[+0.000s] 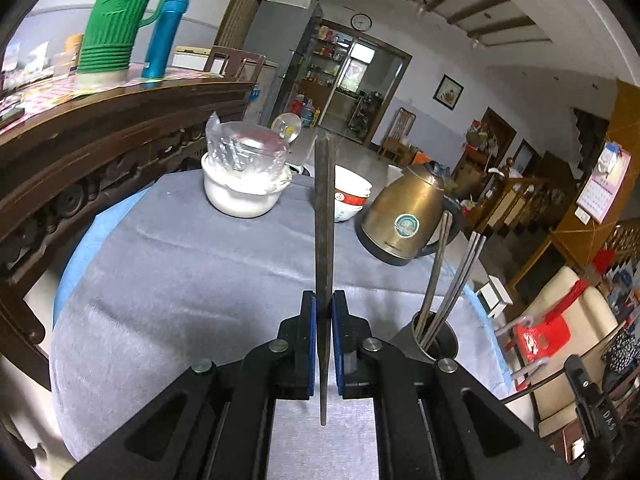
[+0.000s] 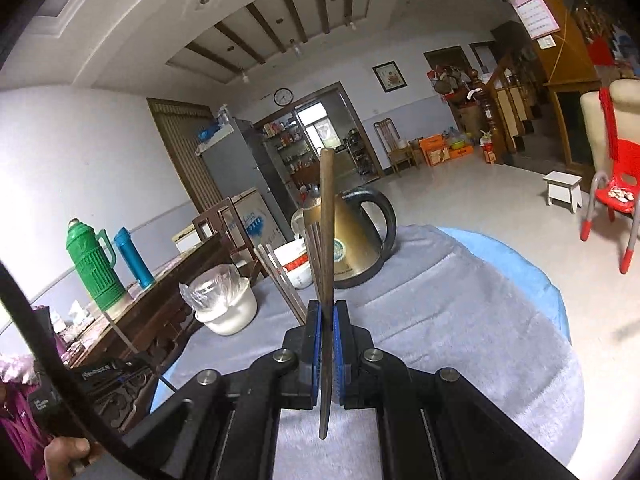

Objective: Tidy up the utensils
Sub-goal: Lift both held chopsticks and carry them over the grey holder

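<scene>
My left gripper (image 1: 324,300) is shut on a dark chopstick (image 1: 324,220) that stands upright between its blue pads, over the grey-clothed round table (image 1: 180,280). To its right stands a metal utensil cup (image 1: 440,340) with several chopsticks (image 1: 460,272) leaning in it. My right gripper (image 2: 327,308) is shut on a brown chopstick (image 2: 327,220), also upright. In the right wrist view other chopsticks (image 2: 280,276) stick up just left of the gripper; the cup is hidden behind the fingers.
A brass kettle (image 1: 404,216), stacked bowls (image 1: 352,196) and a white pot with a plastic-wrapped container (image 1: 240,188) stand at the table's far side. A carved wooden sideboard (image 1: 100,140) with a green thermos (image 1: 116,20) lies left. A red chair (image 1: 540,336) stands right.
</scene>
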{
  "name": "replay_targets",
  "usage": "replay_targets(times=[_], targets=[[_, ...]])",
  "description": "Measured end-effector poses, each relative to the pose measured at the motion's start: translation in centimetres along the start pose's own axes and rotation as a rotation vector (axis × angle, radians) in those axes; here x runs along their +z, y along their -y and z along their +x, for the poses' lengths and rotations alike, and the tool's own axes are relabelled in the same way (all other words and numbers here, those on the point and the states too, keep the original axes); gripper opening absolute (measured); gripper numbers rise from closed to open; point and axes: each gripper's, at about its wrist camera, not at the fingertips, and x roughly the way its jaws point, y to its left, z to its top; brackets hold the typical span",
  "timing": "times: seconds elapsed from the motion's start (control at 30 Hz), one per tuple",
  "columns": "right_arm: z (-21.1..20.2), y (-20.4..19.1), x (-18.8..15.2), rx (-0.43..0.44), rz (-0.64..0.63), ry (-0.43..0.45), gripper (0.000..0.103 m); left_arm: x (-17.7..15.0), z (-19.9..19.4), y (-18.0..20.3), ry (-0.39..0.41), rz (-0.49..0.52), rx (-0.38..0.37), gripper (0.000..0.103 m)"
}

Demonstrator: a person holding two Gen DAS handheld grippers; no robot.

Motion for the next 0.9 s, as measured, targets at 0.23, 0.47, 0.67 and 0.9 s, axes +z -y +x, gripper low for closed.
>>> replay_targets(times=[0.23, 0.47, 0.67, 0.9], targets=[[0.1, -0.5, 0.9, 0.009, -0.004, 0.014, 0.006, 0.4, 0.1, 0.5, -0.011, 0.02, 0.023, 0.008], [0.4, -0.9, 1.7, 0.02, -0.015, 0.025, 0.006, 0.5, 0.5, 0.7, -0.018, 0.024, 0.025, 0.008], [0.7, -0.9, 1.9, 0.023, -0.02, 0.029, 0.006, 0.8, 0.7, 1.2, -0.019, 0.032, 0.02, 0.008], [0.9, -0.8, 2.2, 0.021, -0.027, 0.032, 0.006, 2.1, 0.3, 2.3, -0.005, 0.038, -0.022, 0.008]])
